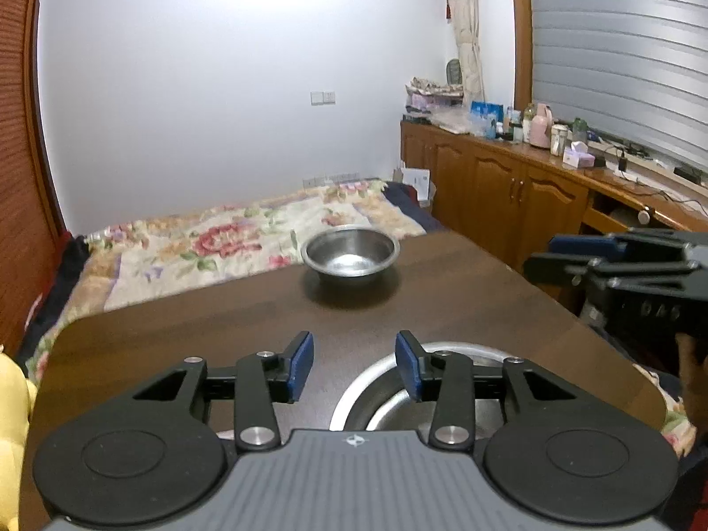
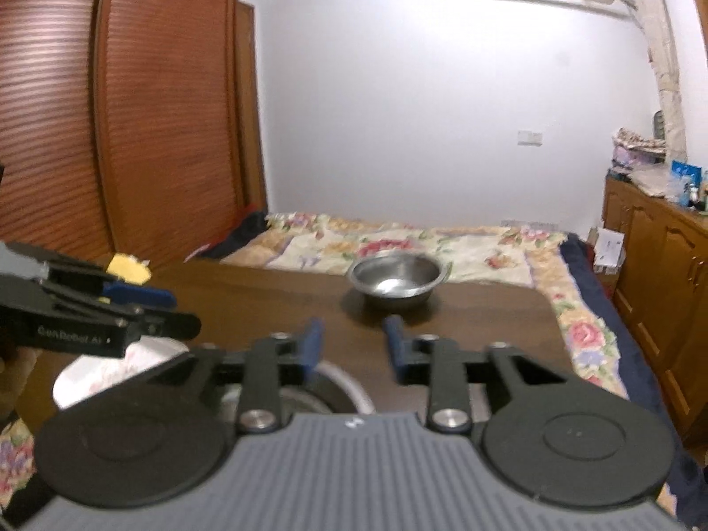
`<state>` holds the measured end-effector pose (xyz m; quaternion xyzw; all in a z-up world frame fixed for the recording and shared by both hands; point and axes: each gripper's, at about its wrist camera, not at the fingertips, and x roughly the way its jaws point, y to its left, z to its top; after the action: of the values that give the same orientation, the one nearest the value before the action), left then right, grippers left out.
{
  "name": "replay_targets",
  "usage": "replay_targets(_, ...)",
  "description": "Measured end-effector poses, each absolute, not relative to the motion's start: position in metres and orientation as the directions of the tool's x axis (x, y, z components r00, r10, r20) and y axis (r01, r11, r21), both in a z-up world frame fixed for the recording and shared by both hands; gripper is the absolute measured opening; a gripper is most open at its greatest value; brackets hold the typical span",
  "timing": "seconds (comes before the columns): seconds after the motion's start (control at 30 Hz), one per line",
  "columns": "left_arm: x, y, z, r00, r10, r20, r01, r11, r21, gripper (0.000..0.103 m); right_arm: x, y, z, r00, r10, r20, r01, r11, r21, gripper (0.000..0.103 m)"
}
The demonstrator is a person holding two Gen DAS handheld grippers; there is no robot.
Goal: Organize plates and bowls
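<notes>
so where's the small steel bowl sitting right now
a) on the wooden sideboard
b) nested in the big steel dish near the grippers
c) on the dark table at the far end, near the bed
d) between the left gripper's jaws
c: the small steel bowl stands alone on the dark table toward its far edge, with the floral bedspread just behind it, clear of both grippers.

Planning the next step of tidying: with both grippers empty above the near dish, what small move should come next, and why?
Probably reach the right gripper forward to the steel bowl at the table's far edge. Both it and the left gripper are open with nothing between the pads, the near steel dish already sits below them, and that bowl stands alone, apart from it.
</notes>
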<state>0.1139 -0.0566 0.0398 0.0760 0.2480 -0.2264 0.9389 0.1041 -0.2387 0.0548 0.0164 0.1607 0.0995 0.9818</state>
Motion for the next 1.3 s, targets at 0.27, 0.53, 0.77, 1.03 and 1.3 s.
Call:
replay_targets(0.27, 0.152, -0.063, 0.045, 0.782, -0.394, -0.483, 0.466, 0.884, 0.034, 0.063, 0.125, -0.255, 0.076, 0.951, 0.16, -0.265, -0.161, 0.987, 0.019, 0.047)
replay_targets(0.53, 0.198, -0.066, 0.033, 0.77, -0.371, -0.52, 0.45, 0.893, 0.029, 0.067, 0.161, -0.265, 0.067, 0.942, 0.168, -0.289, -0.174, 0.985, 0.007, 0.063)
replay_targets(0.77, 0.24, -0.074, 0.024, 0.749, -0.357, -0.558, 0.441, 0.897, 0.018, 0.067, 0.208, -0.279, 0.047, 0.911, 0.183, -0.371, -0.181, 0.983, 0.042, 0.063)
replay_targets(1.03, 0.284, -0.089, 0.012, 0.74, -0.351, -0.574, 0.431, 0.902, 0.004, 0.067, 0.26, -0.292, 0.023, 0.867, 0.229, -0.443, -0.186, 0.973, 0.14, 0.063)
replay_targets(1.3, 0.326, -0.099, -0.012, 0.732, -0.34, -0.59, 0.419, 0.908, -0.003, 0.065, 0.304, -0.292, -0.003, 0.832, 0.262, -0.489, -0.177, 0.961, 0.214, 0.062)
